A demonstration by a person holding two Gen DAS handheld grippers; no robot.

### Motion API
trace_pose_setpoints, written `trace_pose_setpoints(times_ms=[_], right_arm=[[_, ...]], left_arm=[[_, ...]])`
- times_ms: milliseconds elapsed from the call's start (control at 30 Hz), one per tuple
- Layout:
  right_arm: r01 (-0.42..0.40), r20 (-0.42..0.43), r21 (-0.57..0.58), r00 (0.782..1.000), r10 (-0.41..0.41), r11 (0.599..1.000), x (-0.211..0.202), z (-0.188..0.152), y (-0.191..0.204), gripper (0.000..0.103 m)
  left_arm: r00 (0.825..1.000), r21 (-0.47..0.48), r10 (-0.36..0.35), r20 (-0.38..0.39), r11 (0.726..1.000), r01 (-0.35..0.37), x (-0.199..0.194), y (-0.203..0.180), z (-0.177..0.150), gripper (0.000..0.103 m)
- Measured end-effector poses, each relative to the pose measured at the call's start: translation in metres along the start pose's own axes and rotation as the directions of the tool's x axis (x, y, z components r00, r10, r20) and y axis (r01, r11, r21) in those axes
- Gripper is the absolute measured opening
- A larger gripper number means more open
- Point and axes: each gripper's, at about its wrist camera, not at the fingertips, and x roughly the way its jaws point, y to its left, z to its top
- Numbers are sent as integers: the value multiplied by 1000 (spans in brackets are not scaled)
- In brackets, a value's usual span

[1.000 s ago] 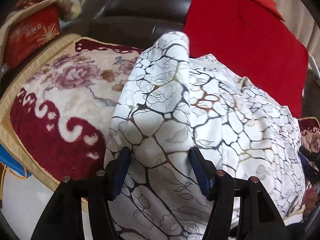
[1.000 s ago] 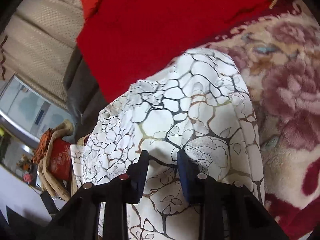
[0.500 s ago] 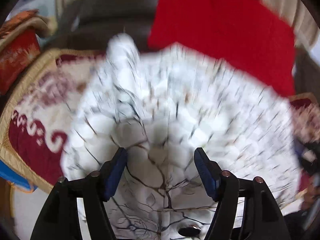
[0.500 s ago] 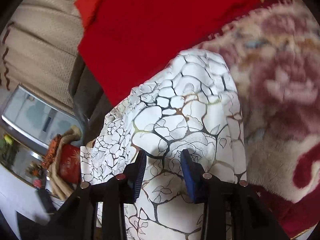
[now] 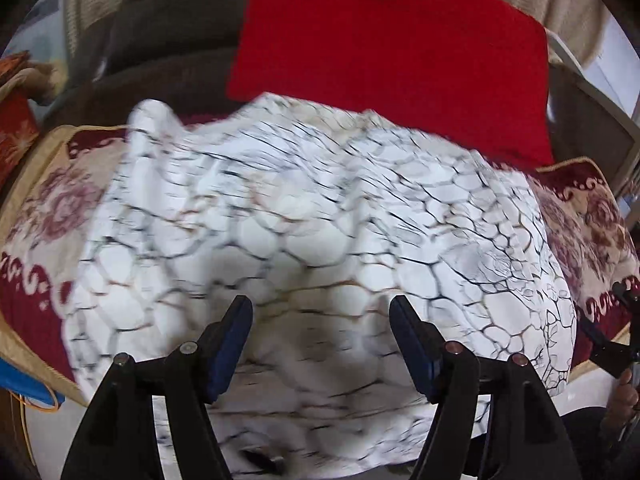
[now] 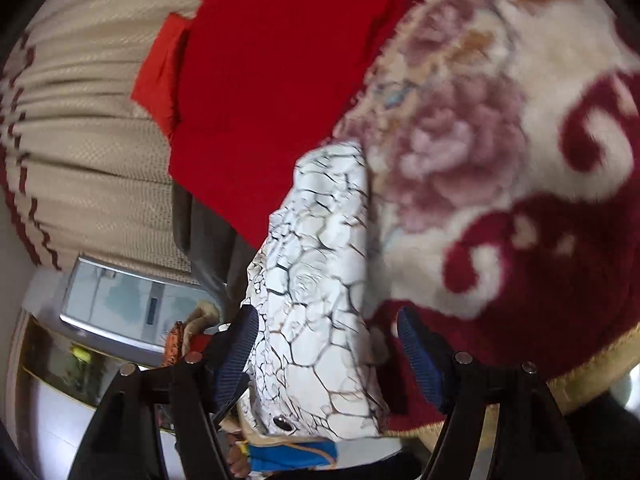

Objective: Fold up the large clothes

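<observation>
White garment with dark crackle lines lies spread on the flowery blanket, reaching its near edge. Left gripper is spread wide above it. Right gripper has just opened, garment edge loose between its pads.

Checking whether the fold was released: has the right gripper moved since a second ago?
Yes. The right gripper has slid rightward to the white patterned garment's edge beside the floral blanket, its jaws just opened, pads off the cloth.

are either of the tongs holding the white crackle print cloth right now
No. Both the left tongs and right tongs stand open over the white crackle-print garment, gripping nothing.
</observation>
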Motion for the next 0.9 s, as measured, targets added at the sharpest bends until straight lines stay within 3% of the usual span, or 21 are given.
trace_pose_setpoints(times_ms=[133,300,500,633,733,800,900], right_arm=[[-7,-82,19,997,8,1000,20,-3,-5,75],[13,-155,53,988,-5,998,55,-6,-13,75],[-21,-226,67,973,35,998,93,-11,-6,75],[-21,-203,98,978,40,995,95,-12,-6,76],[-14,-143,59,989,22,998,80,-9,-1,76],[18,-60,-28,998,-20,999,62,-8,12,76],[57,96,-166,994,-42,984,32,-12,37,76]], left_arm=[[996,-2,39,-79,999,-39,37,-6,-2,76],[991,94,105,-85,991,-97,51,-20,-1,80],[995,57,50,-87,997,-45,40,-10,10,80],[996,54,85,-14,995,-84,11,11,8,80],[993,-13,112,33,994,-112,-15,48,2,80],[988,-102,139,61,986,-132,-32,78,-8,80],[975,-283,207,82,943,-176,-59,134,-32,80]])
